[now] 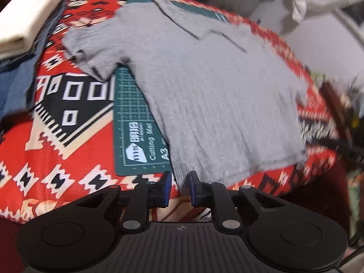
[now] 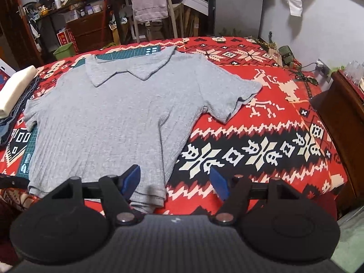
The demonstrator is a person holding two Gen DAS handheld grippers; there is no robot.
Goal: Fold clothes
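Grey ribbed polo shirt (image 2: 109,118) lies spread flat, collar away, on a green cutting mat (image 1: 136,122) over the red patterned cloth (image 2: 261,122) of the bench. Left gripper (image 1: 179,190) hangs at the hem's near left corner, fingers slightly apart, holding nothing. Right gripper (image 2: 174,182) hangs above the hem's right corner, fingers wide apart.

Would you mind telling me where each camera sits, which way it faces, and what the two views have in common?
Left wrist view: sits on the left gripper at the near hem, facing up the grey ribbed collared shirt; only its narrowly parted blue-padded fingers show.
Right wrist view: sits on the right gripper at the hem's right corner, facing the collar and the cluttered room; its fingers stand wide apart.
Shared: the shirt, the green cutting mat and the red patterned cloth.
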